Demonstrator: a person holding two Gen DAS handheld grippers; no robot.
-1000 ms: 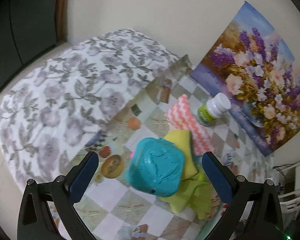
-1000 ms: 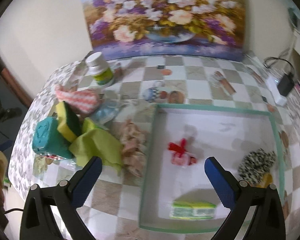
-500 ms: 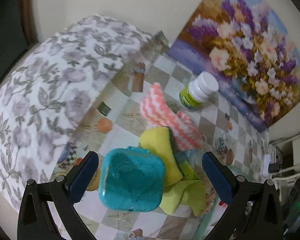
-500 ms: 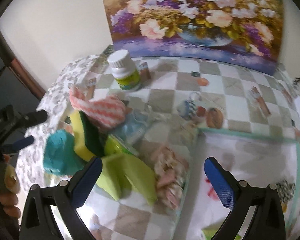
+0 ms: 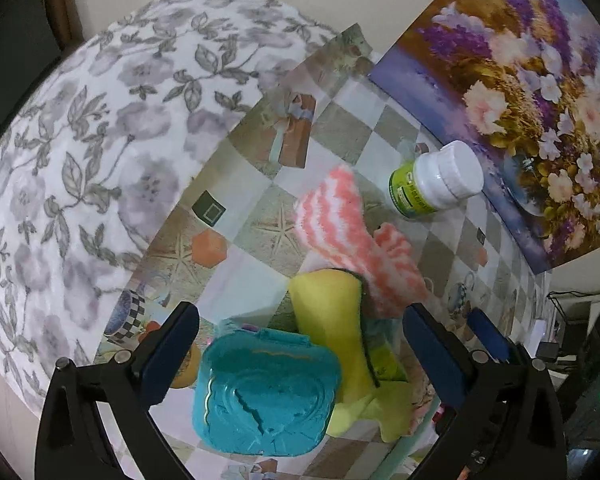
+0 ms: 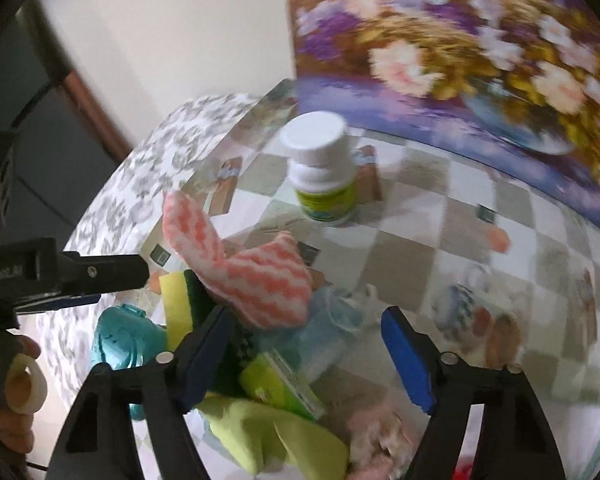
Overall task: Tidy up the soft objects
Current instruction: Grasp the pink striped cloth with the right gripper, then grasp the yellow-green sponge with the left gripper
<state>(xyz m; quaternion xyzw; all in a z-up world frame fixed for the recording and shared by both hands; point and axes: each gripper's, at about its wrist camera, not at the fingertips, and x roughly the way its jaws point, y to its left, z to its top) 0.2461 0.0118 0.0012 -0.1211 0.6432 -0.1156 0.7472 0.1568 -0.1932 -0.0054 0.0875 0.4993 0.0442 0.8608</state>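
While both my left gripper (image 5: 300,354) and right gripper (image 6: 306,354) gape wide and empty over the pile at lower centre, I judge I'm choosing a pick, next closing on the fuzzy pink-and-white striped sock (image 6: 256,276).

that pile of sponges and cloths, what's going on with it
A person holds a gripper in each hand over a heap of soft things on the checkered table. The left gripper hangs open above the teal sponge, not touching it. The right gripper is open too, near the pink striped cloth and the yellow sponge. Nothing is held. A white-capped bottle stands behind the heap.
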